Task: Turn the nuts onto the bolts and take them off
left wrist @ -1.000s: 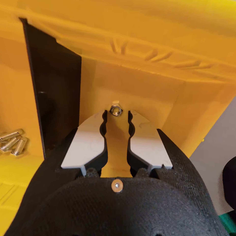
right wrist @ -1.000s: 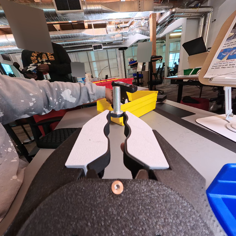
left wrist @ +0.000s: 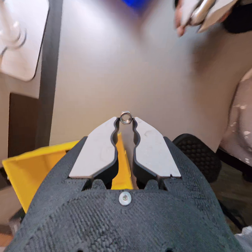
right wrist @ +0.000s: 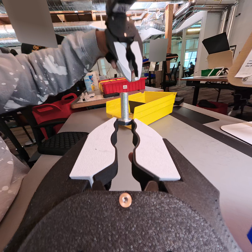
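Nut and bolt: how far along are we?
Picked up: left gripper pinches the nut; right gripper clamps the bolt by its head, threads up. In hand: nut hangs above the bolt tip, apart. Left: seat it, thread on, then unscrew.

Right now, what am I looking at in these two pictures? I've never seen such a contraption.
No robot here: a person holds a two-fingered hand tool in each hand, each with a camera looking along its fingers. The left one's picture shows the left gripper pinching a small nut at its tips, above a grey table. The right one's picture shows the right gripper clamped on the head of a bolt standing upright, thread up. There the left gripper hangs just above the bolt. A yellow bin sits on the table behind.
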The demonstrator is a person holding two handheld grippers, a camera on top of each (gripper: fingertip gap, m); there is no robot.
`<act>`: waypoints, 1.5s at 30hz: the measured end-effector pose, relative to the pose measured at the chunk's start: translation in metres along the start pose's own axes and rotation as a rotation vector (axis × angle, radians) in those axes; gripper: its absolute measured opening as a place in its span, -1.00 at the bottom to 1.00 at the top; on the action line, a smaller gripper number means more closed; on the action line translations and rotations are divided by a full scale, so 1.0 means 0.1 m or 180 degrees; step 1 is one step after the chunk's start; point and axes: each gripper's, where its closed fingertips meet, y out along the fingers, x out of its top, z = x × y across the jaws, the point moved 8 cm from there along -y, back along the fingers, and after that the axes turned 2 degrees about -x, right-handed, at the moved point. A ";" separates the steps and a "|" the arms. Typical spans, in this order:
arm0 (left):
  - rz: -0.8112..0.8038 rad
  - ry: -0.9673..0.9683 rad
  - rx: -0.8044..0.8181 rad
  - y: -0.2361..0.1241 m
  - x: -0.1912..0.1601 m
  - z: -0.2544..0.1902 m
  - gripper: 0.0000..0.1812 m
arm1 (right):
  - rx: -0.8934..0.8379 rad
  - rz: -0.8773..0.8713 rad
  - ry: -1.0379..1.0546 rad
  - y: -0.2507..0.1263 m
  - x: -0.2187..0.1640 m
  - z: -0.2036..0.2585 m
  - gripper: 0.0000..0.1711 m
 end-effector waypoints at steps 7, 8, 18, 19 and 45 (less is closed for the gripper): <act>-0.0006 0.0713 -0.0462 0.28 0.79 -0.58 -0.79 | -0.0109 -0.0015 -0.0117 0.10 -0.06 0.13 -0.79; -0.0004 0.0762 -0.0510 0.31 0.86 -0.63 -0.79 | -0.0130 -0.0031 -0.0127 0.11 -0.06 0.14 -0.79; 0.0101 0.0918 -0.0683 0.48 1.16 -0.79 -0.79 | -0.0222 -0.0078 -0.0152 0.10 -0.04 0.14 -0.79; 0.0117 0.0925 -0.0691 0.50 1.16 -0.80 -0.79 | -0.0225 -0.0080 -0.0146 0.10 -0.04 0.14 -0.79; 0.0164 0.0917 -0.0687 0.57 1.12 -0.83 -0.78 | -0.0223 0.0003 -0.0100 0.15 -0.10 0.15 -0.79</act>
